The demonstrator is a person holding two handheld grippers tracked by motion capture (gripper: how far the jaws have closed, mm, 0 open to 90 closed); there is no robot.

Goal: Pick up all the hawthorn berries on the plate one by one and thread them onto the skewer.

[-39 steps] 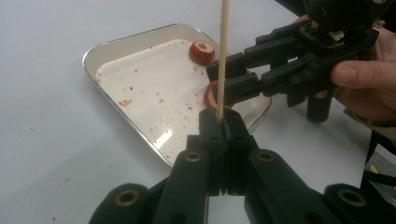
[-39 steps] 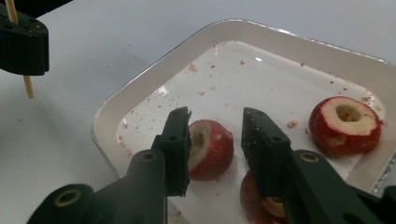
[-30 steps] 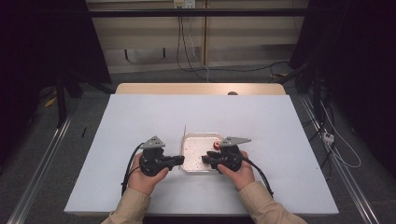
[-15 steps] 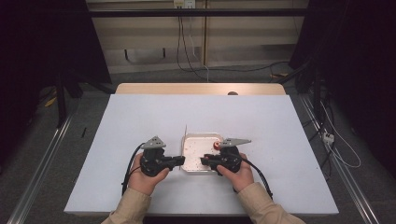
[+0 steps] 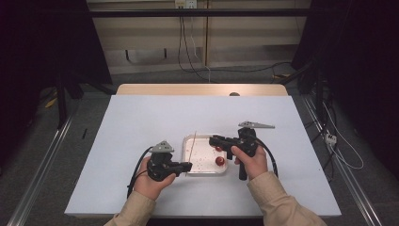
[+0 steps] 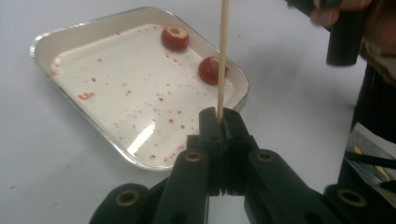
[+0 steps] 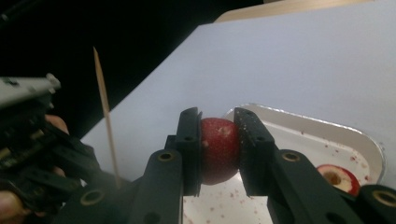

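Note:
A metal tray (image 5: 197,170) flecked with red juice lies near the table's front edge, with two cored red fruits (image 5: 219,161) in it. At the tray's left side my left gripper (image 6: 223,116) is shut on the bottom end of a thin wooden skewer (image 6: 222,56), which stands upright. Above the tray's right part, my right gripper (image 7: 218,116) holds a red strawberry (image 7: 219,149). Its jaws have just been closing and both pads press on the fruit. From that side the skewer (image 7: 105,102) stands to the left, apart from the strawberry.
The tray sits on a white table top (image 5: 141,122) with a wooden edge (image 5: 202,89) at the far side. Cables trail from both grippers toward the person's sleeves. Dark floor, rails and cables surround the table.
My right gripper has lifted off the tray with the strawberry and now hangs above it, a little farther back. The left gripper and skewer have stayed in place.

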